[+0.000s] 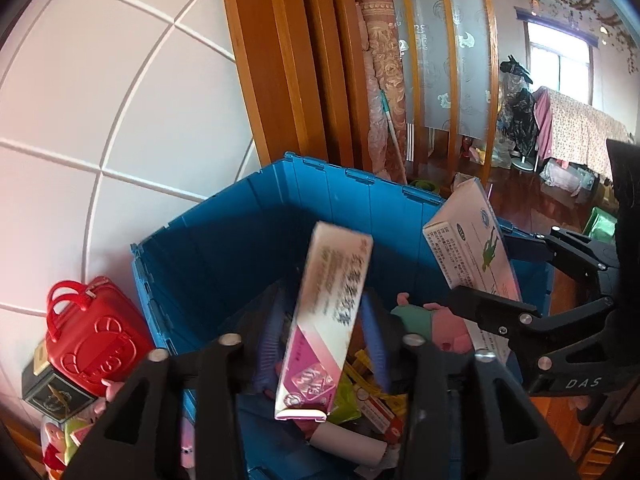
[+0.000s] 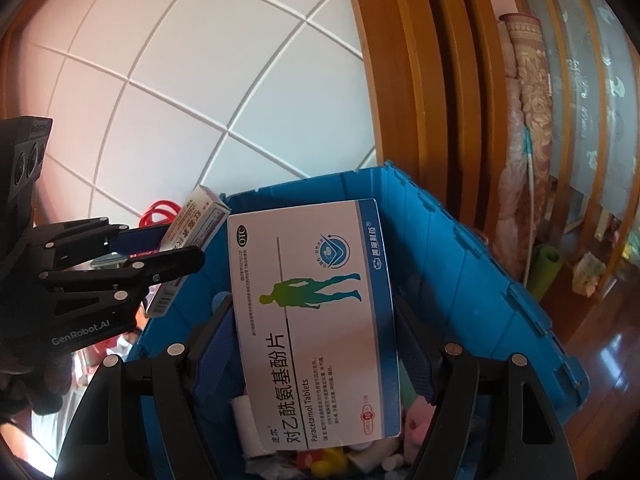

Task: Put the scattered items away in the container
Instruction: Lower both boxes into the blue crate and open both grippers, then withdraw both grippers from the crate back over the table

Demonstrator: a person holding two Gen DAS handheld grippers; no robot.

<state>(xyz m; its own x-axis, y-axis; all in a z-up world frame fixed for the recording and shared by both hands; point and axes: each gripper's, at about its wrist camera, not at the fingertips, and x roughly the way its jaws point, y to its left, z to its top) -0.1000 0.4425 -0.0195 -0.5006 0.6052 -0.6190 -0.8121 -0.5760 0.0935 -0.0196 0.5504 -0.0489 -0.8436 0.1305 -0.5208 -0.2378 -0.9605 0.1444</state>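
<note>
The blue bin [image 1: 360, 216] sits by the white wall. The white box [image 2: 316, 316] hangs over its middle between the right gripper's [image 2: 316, 332] loosened fingers. The pink box [image 1: 324, 320] drops from the left gripper's [image 1: 320, 344] spread fingers.

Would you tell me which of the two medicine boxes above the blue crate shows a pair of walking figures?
The wide blue-edged paracetamol box between the right gripper's jaws; the narrow pink box at the left gripper shows none.
</note>
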